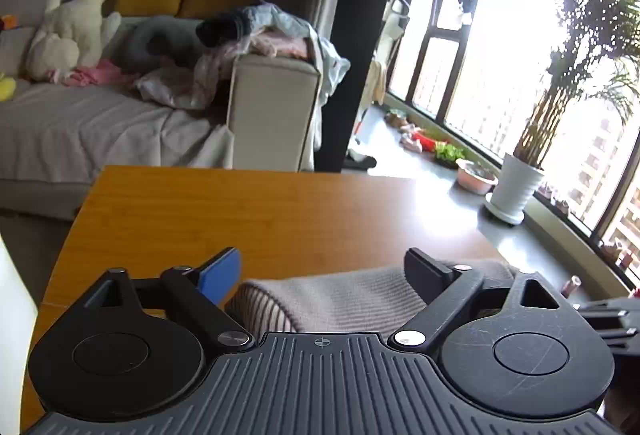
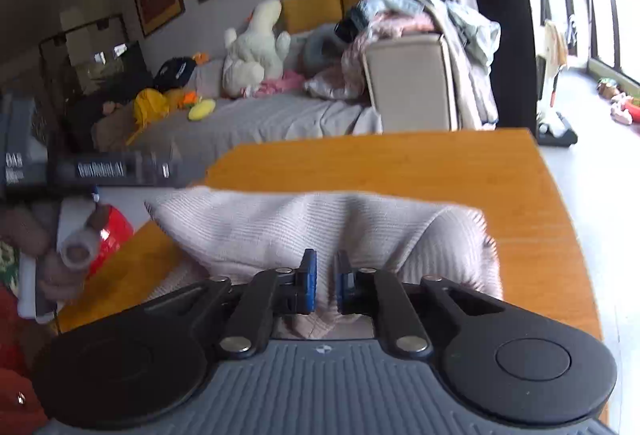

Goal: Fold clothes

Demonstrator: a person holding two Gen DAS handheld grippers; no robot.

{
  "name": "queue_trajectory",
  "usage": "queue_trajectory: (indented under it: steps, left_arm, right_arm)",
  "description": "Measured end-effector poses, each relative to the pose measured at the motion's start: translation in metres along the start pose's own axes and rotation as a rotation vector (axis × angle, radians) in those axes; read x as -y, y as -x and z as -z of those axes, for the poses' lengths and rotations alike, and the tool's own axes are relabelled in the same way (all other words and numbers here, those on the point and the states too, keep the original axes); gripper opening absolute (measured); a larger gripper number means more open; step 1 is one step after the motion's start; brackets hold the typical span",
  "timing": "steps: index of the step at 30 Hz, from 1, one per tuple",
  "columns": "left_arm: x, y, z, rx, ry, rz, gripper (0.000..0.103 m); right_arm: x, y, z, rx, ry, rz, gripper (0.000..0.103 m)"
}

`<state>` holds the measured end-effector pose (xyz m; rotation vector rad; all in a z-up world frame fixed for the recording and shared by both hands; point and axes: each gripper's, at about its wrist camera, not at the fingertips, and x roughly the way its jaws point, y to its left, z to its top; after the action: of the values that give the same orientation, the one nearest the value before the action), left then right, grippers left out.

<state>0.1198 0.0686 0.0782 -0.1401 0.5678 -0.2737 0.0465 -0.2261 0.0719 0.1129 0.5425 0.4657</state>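
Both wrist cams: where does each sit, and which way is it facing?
Left wrist: on the left gripper, open, facing over the knit and table toward sofa and window.
Right wrist: on the right gripper, pinching the knit, facing the sofa; left hand visible.
Shared: knit, table, sofa.

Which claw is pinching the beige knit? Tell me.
The right claw: its blue pads are nearly together with the beige knit bunched between them. The left claw stands wide open, the knit lying loose between its fingers.
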Motion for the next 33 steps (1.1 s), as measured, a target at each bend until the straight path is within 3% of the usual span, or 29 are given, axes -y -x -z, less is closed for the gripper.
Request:
queue_trajectory:
  steps: [1, 3, 7, 10, 13, 14, 16, 17, 18, 25, 28, 33]
  left_arm:
    - [-0.001, -0.006, 0.005, -0.04, -0.004, -0.006, 0.074]
    - [-0.005, -0.015, 0.021, -0.113, -0.027, -0.035, 0.074]
    - [-0.015, -0.018, 0.039, -0.194, -0.046, -0.059, 0.079]
    - [-0.027, -0.012, 0.027, -0.174, 0.038, -0.016, 0.087]
    - [-0.028, -0.031, 0.018, -0.178, 0.039, -0.017, 0.093]
    - [-0.028, -0.038, 0.016, -0.18, 0.039, -0.017, 0.092]
    - [-0.029, -0.05, 0.01, -0.183, 0.04, -0.018, 0.086]
    - [-0.029, -0.057, 0.007, -0.184, 0.04, -0.019, 0.079]
    - [-0.029, -0.063, 0.004, -0.186, 0.04, -0.019, 0.078]
    - [-0.032, -0.107, -0.017, -0.194, 0.044, -0.024, 0.055]
    - [-0.034, -0.103, -0.031, -0.17, 0.062, -0.018, 0.041]
    - [-0.025, -0.054, -0.037, -0.092, 0.059, 0.042, 0.04]
  right_arm:
    - [0.004, 0.007, -0.006, 0.034, -0.005, 0.031, 0.044]
    - [0.013, 0.012, -0.013, 0.067, -0.014, 0.101, 0.064]
    - [0.042, -0.012, -0.015, -0.027, -0.101, 0.154, 0.065]
    - [0.056, -0.04, -0.007, -0.105, -0.164, 0.131, 0.065]
    - [0.062, -0.064, 0.0, -0.142, -0.222, 0.071, 0.065]
    - [0.063, -0.07, 0.001, -0.144, -0.227, 0.056, 0.065]
    - [0.063, -0.081, 0.0, -0.127, -0.195, 0.051, 0.043]
    - [0.063, -0.086, 0.0, -0.119, -0.179, 0.048, 0.037]
    - [0.063, -0.092, -0.002, -0.111, -0.168, 0.048, 0.034]
    - [0.074, -0.149, -0.046, -0.066, -0.171, 0.082, 0.022]
    - [0.074, -0.146, -0.064, -0.028, -0.17, 0.065, 0.02]
    - [0.062, -0.094, -0.067, 0.043, -0.137, 0.006, 0.019]
